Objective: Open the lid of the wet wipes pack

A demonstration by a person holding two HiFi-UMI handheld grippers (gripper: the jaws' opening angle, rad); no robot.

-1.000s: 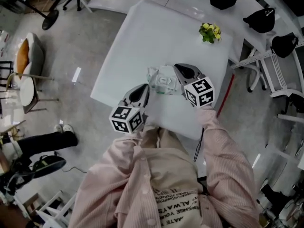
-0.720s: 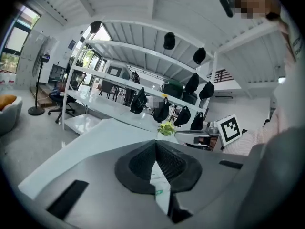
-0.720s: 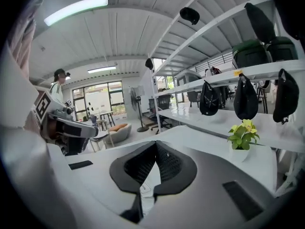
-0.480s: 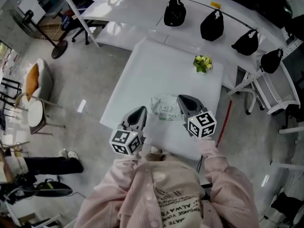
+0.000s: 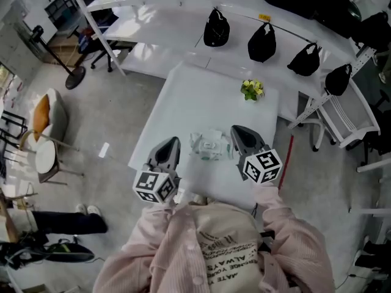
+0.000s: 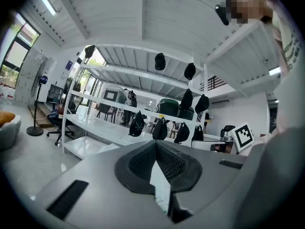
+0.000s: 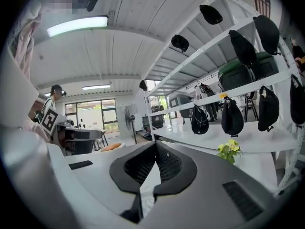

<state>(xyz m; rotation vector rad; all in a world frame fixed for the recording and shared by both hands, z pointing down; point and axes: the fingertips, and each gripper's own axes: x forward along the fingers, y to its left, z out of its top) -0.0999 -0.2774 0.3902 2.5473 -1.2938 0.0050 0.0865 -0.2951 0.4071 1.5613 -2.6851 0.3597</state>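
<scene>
The wet wipes pack [image 5: 211, 145], clear with a white lid, lies flat on the white table [image 5: 183, 102] near its front edge. My left gripper [image 5: 171, 141] hovers to the pack's left, apart from it, its jaws shut on nothing. To the pack's right my right gripper [image 5: 236, 130] is also off it, shut and empty. In the left gripper view the left gripper [image 6: 155, 145] points nearly level at the shelves, pads together. The right gripper view shows the right gripper [image 7: 155, 145] the same way, with its pads closed.
A small yellow-green plant [image 5: 251, 90] stands at the table's far right corner. Black bags [image 5: 215, 27] hang along a white shelf rack behind the table. A chair with an orange cushion [image 5: 40, 118] is on the floor at the left.
Both grippers have lifted up from beside the pack and now point more level. The pack stays where it was on the table.
</scene>
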